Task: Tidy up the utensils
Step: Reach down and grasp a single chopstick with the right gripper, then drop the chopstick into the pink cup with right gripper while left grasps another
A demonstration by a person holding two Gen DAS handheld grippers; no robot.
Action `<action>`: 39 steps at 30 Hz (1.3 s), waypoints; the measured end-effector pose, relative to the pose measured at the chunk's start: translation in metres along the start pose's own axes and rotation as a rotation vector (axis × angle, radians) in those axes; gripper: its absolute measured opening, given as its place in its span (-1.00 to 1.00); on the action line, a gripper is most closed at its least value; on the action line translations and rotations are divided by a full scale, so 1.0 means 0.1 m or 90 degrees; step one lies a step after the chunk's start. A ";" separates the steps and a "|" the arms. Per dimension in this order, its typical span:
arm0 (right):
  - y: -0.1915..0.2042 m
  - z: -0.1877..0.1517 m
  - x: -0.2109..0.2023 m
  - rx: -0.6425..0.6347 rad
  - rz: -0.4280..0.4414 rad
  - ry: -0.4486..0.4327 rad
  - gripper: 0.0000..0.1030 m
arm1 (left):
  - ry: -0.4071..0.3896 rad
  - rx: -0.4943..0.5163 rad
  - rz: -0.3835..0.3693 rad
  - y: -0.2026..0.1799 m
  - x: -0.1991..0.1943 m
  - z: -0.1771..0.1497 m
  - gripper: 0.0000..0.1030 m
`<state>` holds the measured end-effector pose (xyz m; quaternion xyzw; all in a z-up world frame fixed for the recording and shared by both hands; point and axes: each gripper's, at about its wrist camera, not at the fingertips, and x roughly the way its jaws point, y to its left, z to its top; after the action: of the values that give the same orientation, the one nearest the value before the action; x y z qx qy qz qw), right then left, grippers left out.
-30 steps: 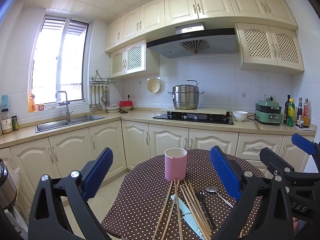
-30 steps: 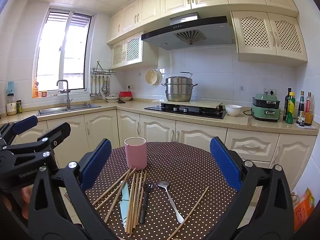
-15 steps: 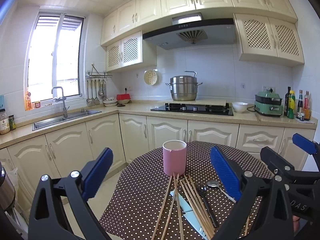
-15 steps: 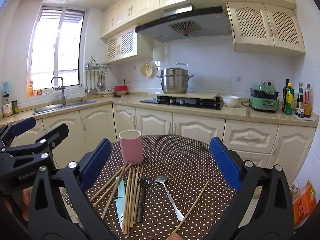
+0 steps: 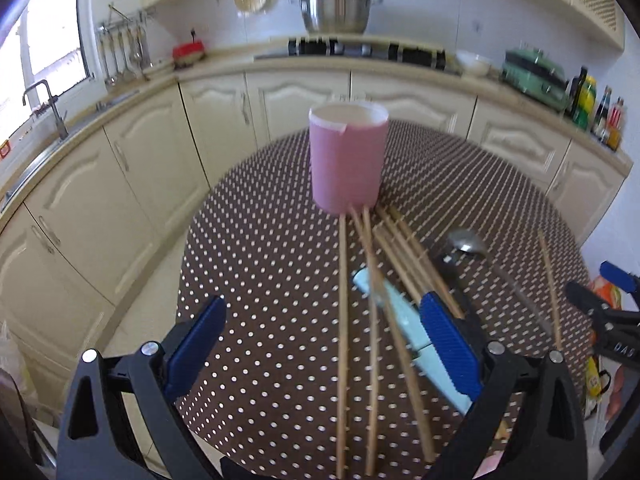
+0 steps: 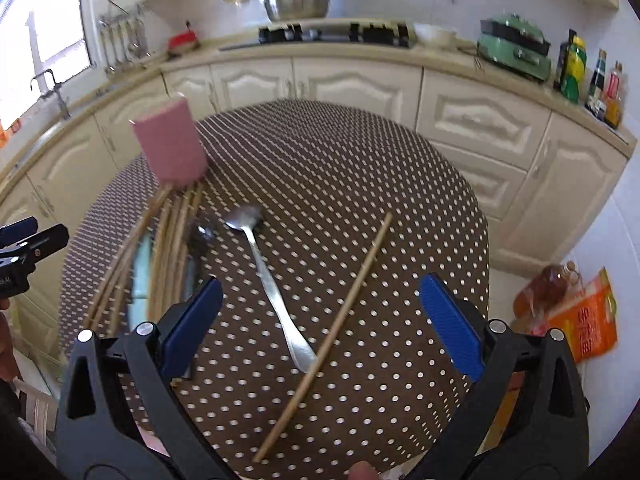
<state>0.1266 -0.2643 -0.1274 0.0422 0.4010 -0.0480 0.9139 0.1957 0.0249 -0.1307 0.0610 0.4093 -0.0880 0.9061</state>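
Note:
A pink cup (image 5: 347, 158) stands upright on the round dotted table (image 5: 256, 264). In front of it lie several wooden chopsticks (image 5: 342, 320), a pale blue utensil (image 5: 404, 320), a dark spoon (image 5: 450, 262) and a metal spoon (image 5: 466, 240). My left gripper (image 5: 324, 344) is open and empty above the chopsticks. In the right wrist view the metal spoon (image 6: 272, 276) and a lone chopstick (image 6: 332, 328) lie between the fingers of my open, empty right gripper (image 6: 320, 328). The pink cup (image 6: 170, 146) and the chopstick bundle (image 6: 168, 248) are at its left.
Kitchen cabinets and a counter (image 5: 360, 64) curve behind the table, with a steel pot (image 5: 334, 6), a green appliance (image 6: 514, 50) and bottles (image 6: 576, 68). A sink (image 5: 44, 108) is at the left. Orange bags (image 6: 580, 320) sit on the floor at the right.
Both grippers have tilted down and moved closer over the table. The utensils now fill the lower view. Both stay open and empty.

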 end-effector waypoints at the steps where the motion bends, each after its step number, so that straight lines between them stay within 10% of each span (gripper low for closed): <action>1: -0.02 0.00 0.06 -0.001 -0.006 0.014 0.88 | 0.020 0.002 0.002 0.02 0.11 -0.01 0.66; 12: -0.24 0.01 0.47 0.028 -0.021 0.099 0.86 | 0.128 0.024 0.019 0.08 0.84 0.03 0.11; 18: -0.31 0.08 0.61 0.011 -0.021 0.137 0.29 | 0.141 0.036 0.005 -0.01 0.97 0.22 0.01; 20: -0.29 0.13 0.64 -0.009 -0.015 0.138 -0.03 | 0.163 0.038 -0.026 -0.10 1.05 0.22 -0.33; 28: -0.29 0.43 0.86 -0.037 0.038 0.148 -0.87 | 0.149 0.009 -0.046 -0.10 1.04 0.33 -0.89; 39: -0.18 0.74 0.72 -0.021 0.185 0.066 -0.90 | 0.012 -0.067 -0.090 0.14 0.52 0.17 -0.90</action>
<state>0.2274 -0.2941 -0.1312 0.0869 0.4379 0.0936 0.8899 0.2446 0.0297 -0.1586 -0.0150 0.4251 -0.1299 0.8957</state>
